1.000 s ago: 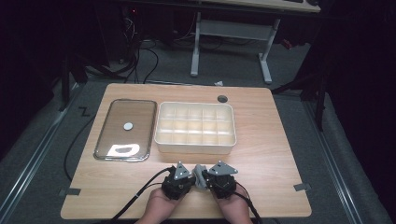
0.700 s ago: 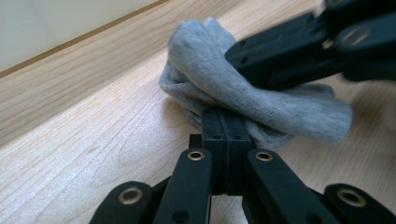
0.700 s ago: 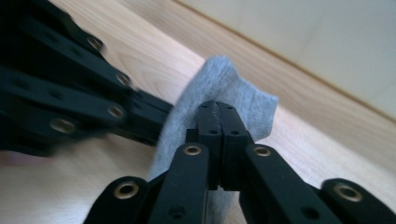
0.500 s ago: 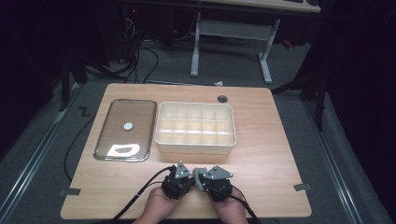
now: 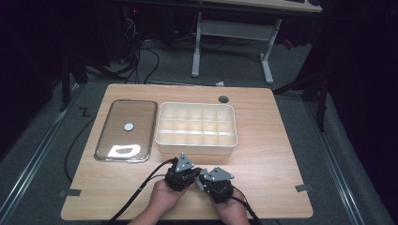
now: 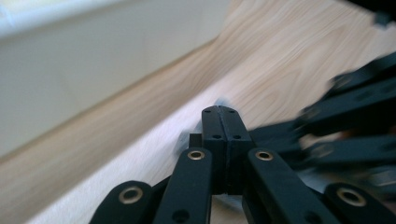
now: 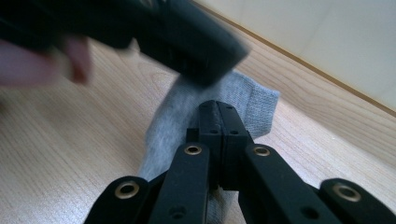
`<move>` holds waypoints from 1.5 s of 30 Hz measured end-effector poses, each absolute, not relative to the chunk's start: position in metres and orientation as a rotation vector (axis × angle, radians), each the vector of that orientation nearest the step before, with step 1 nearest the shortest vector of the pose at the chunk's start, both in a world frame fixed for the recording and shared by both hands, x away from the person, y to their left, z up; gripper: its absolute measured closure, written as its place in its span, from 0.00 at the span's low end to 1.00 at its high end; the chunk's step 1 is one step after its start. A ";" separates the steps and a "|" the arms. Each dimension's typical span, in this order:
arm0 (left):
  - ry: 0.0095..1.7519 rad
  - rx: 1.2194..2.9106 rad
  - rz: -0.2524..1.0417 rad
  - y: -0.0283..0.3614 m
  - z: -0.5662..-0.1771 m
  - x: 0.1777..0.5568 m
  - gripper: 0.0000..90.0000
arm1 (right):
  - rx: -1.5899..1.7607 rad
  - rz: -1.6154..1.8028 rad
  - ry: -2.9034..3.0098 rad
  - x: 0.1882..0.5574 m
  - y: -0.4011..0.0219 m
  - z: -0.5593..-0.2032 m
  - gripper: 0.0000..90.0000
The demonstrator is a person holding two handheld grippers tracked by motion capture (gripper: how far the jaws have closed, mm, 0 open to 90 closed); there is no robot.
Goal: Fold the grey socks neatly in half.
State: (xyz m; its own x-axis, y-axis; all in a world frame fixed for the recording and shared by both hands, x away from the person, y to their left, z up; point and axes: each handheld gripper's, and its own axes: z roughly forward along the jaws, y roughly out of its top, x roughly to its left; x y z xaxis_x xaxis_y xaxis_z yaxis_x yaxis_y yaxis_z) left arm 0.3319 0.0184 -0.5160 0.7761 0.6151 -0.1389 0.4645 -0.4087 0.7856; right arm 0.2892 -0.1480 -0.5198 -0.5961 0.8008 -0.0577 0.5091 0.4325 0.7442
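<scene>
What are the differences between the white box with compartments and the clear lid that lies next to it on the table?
The white box is opaque and deep, with walls and a grid of compartments; the clear lid is see-through and lies flat and low. The white box has square corners; the clear lid has rounded ones and a small round spot in its middle. The white box sits nearer the table's centre, the clear lid to its left. Both are rectangular and rest on the table.

A white compartment box (image 5: 196,129) is sitting mid-table (image 5: 272,140). A clear lid (image 5: 126,129) is lying just beside it, at its left. Dark cables (image 5: 141,61) are trailing across the floor behind.
</scene>
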 end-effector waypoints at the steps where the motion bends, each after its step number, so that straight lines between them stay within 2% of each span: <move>1: 0.801 2.079 0.217 0.020 -0.519 0.331 1.00 | 1.110 0.983 2.286 0.289 -0.148 -0.520 1.00; 6: 0.807 2.067 0.218 0.020 -0.521 0.329 1.00 | 1.131 0.980 2.302 0.292 -0.150 -0.516 1.00; 8: 0.803 2.077 0.230 0.019 -0.521 0.328 1.00 | 1.137 0.967 2.303 0.292 -0.151 -0.511 0.94; 17: 0.806 2.082 0.250 0.016 -0.521 0.327 1.00 | 1.162 1.001 2.328 0.289 -0.158 -0.468 0.86; 21: 0.811 2.075 0.233 0.017 -0.522 0.329 1.00 | 1.212 0.919 2.418 0.293 -0.148 -0.474 0.79; 28: 0.831 2.038 0.165 0.023 -0.524 0.333 1.00 | 1.364 0.798 2.505 0.307 -0.147 -0.490 0.58; 31: 0.831 2.031 0.150 0.025 -0.525 0.334 1.00 | 1.392 0.781 2.551 0.314 -0.146 -0.491 0.55; 37: 0.832 2.016 0.150 0.029 -0.525 0.336 1.00 | 1.452 0.740 2.641 0.327 -0.145 -0.494 0.55; 41: 0.867 1.969 0.185 0.045 -0.521 0.336 0.97 | 1.429 0.734 2.697 0.329 -0.143 -0.496 0.61; 45: 0.887 2.006 0.221 0.056 -0.521 0.331 0.96 | 1.398 0.727 2.746 0.332 -0.140 -0.497 0.64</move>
